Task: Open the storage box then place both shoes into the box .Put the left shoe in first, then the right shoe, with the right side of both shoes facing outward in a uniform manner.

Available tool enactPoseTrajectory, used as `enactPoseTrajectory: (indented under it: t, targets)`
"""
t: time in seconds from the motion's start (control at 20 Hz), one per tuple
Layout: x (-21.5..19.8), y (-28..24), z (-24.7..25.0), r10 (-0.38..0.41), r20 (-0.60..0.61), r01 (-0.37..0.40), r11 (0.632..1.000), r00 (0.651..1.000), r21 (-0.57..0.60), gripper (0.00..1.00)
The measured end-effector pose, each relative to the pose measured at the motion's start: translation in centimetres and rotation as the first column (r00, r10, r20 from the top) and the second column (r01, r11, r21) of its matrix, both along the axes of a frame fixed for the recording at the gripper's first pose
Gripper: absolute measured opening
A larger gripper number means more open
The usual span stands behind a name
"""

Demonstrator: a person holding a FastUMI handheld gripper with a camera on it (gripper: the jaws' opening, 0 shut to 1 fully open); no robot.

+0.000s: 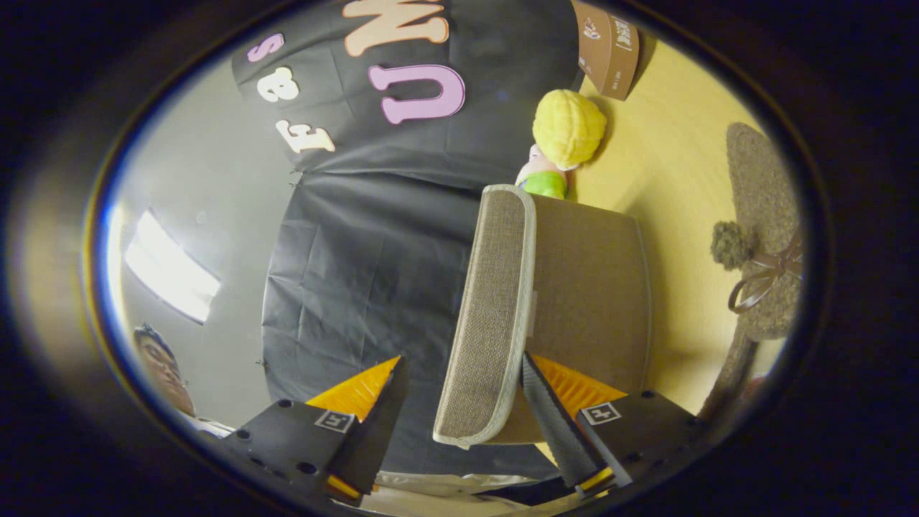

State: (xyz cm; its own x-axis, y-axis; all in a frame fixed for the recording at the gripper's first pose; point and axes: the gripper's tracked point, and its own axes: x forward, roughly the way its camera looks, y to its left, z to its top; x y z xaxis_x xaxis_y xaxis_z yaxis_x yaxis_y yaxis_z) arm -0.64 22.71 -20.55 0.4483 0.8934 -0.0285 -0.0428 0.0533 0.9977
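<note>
Camera view rolled sideways; the yellow wooden bench (675,179) runs up the right of the scene. The tool (463,402) has its fingers spread wide, the lid edge of the box standing between them; the right finger (549,416) lies against or just beside the lid's inner face, the left finger (373,416) is well apart from it, so nothing is clamped. The brown woven-fabric storage box (596,287) with pale piped edging sits just ahead of the fingers, its padded lid (492,301) raised on edge and partly open. Beyond the box a yellow knitted ball-shaped toy (568,128) rests on a small green and pink object, and a brown cardboard carton (610,47) stands further off. One brown fuzzy slipper with a pom-pom and ribbon bow (764,237) lies to the right of the box on the bench; a second shoe cannot be made out for certain. A person (164,370) is near the left finger. Judgement: opening is under way, no shoe yet placed. The lid looks light, semi-stiff, cloth-covered board, likely to flop back if released early; best taken at the piped rim in the middle of its free edge. The slipper should be light, soft and squashy, not fragile; pinch the heel collar or side wall, not the bow.
</note>
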Motion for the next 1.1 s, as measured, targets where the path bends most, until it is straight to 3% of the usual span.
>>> enactPoseTrajectory:
  t: [0.05, 0.35, 0.5, 0.65, 0.75, 1.0, 1.1]
  targets:
    - [0.2, 0.1, 0.2, -0.008, 0.001, 0.008, 1.000, 1.000, 0.002, 0.98]
    - [-1.9, 1.5, 0.9, 0.055, 0.009, -0.054, 0.998, 0.998, -0.010, 0.54]
    - [-0.8, 1.3, 0.3, 0.010, 0.005, -0.010, 0.998, 1.000, -0.060, 0.32]
    - [-1.8, 2.3, 0.9, 0.030, 0.011, -0.030, 0.999, 0.999, -0.046, 0.28]
    - [-1.3, 5.4, -1.0, -0.003, 0.028, 0.006, 0.991, 1.000, -0.133, 0.22]
    - [-1.8, 2.5, 0.2, -0.007, 0.060, 0.018, 0.982, 0.998, -0.190, 0.06]
    - [-1.5, 2.6, 1.9, -0.017, 0.088, 0.034, 0.979, 0.996, -0.199, 0.06]
